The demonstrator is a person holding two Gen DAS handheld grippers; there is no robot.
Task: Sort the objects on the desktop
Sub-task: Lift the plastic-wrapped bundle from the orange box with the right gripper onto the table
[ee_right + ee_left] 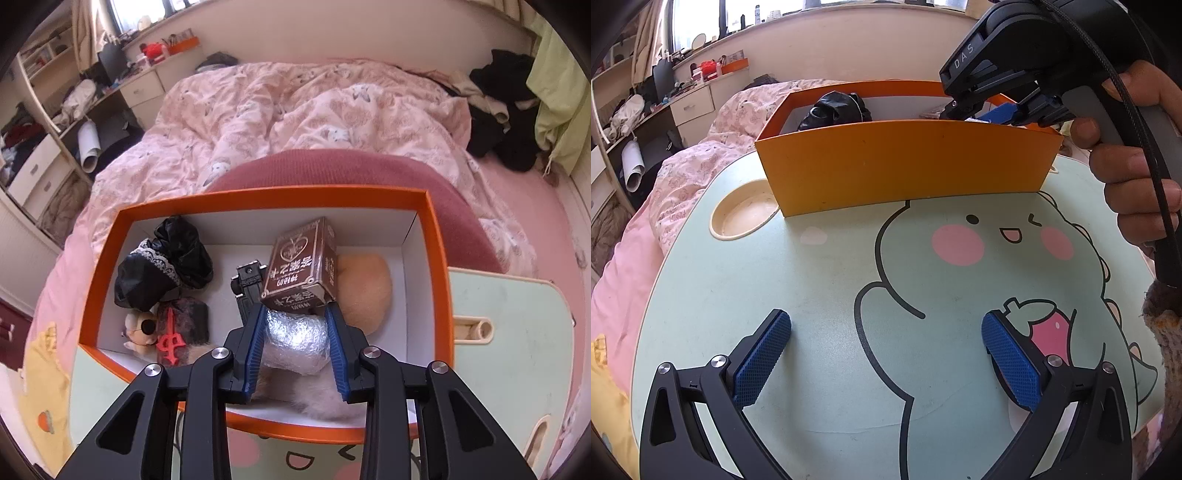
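The left hand-held gripper [886, 354] stands wide open low in the left wrist view, nothing between its blue pads [762, 354], over bare green table [812, 280] printed with a cartoon dinosaur. Across the upper middle of that frame the near wall of the orange box [905, 162] hides most of the contents; only a black bundle [833, 109] shows above the rim. At upper right a hand [1134, 155] holds the right hand-held gripper [979, 114] tilted down into the box, its tips cut off by the wall. The right wrist view looks straight down into the box [99, 258]: the right hand-held gripper [295, 317] is closed narrowly on a bubble-wrap packet [295, 339] at frame centre, pads against both its sides. Just above the packet a brown card box [303, 266] leans, apparently touching a tan plush [365, 288] to its right, though contact is hard to confirm. A black toy [247, 288] lies left of centre; a lace-trimmed black bundle [162, 266], a small plush [140, 328] and a red emblem [170, 341] fill the left. A pink quilted bed [314, 107] fills the upper frame.
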